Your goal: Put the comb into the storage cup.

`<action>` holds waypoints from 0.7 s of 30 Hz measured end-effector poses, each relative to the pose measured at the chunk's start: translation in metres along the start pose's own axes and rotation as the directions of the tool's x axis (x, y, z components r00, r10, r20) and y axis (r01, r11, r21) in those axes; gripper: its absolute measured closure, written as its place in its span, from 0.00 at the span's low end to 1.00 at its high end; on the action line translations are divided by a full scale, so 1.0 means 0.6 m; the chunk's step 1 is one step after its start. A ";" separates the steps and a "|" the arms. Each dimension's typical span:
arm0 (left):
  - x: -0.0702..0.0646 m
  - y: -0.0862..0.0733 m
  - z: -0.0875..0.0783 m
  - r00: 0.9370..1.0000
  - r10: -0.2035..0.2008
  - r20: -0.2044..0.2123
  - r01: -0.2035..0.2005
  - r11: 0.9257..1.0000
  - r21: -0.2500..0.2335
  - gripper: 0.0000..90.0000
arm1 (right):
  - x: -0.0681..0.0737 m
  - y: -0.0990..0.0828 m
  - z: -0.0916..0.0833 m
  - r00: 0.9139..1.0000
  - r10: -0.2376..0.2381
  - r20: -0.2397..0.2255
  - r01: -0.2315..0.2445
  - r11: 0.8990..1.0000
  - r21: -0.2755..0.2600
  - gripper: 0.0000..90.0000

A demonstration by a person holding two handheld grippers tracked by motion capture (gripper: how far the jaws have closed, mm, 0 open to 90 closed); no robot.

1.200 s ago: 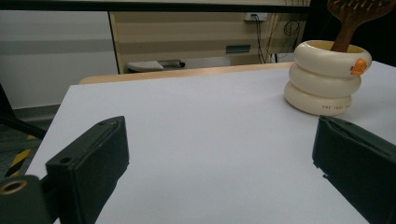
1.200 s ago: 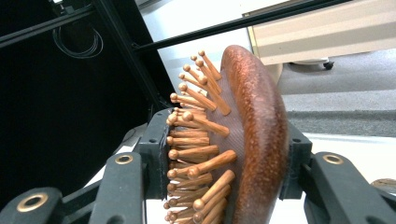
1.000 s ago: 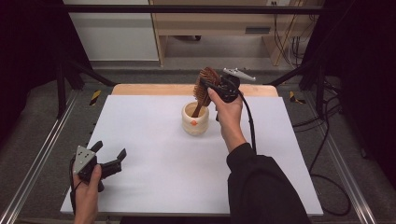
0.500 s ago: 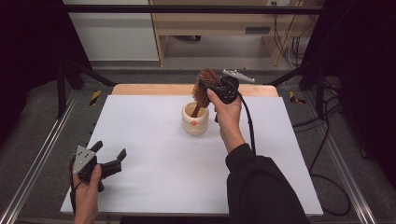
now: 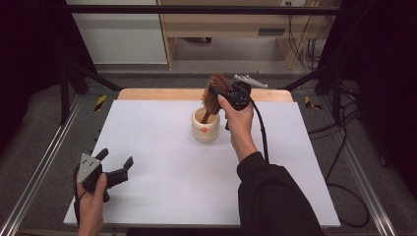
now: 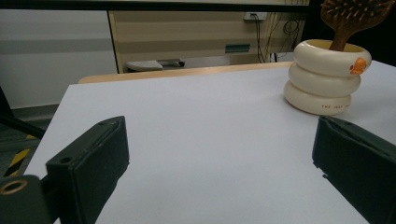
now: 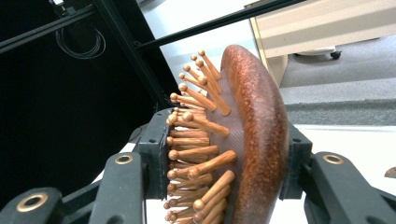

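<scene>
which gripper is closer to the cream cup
Right. The right gripper is just above the cup, clamped on the head of the wooden hairbrush whose handle stands in it. The left gripper rests open near the table's front left corner, well away.

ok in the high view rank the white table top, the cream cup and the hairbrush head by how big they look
1. white table top, by far the largest.
2. cream cup.
3. hairbrush head, roughly alike with the cup; it sits higher, nearer the camera, so that order is unsure.
</scene>
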State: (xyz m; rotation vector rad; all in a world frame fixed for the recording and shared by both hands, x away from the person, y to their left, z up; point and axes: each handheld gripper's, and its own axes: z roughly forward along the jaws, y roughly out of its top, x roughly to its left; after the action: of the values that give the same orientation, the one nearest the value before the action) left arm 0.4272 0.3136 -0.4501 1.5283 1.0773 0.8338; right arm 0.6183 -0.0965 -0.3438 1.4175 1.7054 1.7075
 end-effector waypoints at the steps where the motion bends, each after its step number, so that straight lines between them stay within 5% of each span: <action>1: 0.000 0.000 0.000 1.000 0.000 0.000 0.000 1.000 0.000 0.04 | -0.001 -0.001 0.001 1.000 0.001 0.001 -0.001 1.000 0.001 0.55; 21: 0.000 0.000 0.000 1.000 -0.001 0.002 0.001 1.000 0.000 0.04 | -0.006 -0.012 0.007 0.999 0.034 -0.011 -0.034 0.999 0.010 0.55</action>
State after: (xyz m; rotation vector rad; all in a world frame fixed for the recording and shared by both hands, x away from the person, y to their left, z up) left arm 0.4273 0.3136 -0.4502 1.5289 1.0765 0.8316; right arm 0.6205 -0.0956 -0.3525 1.4524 1.7068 1.7305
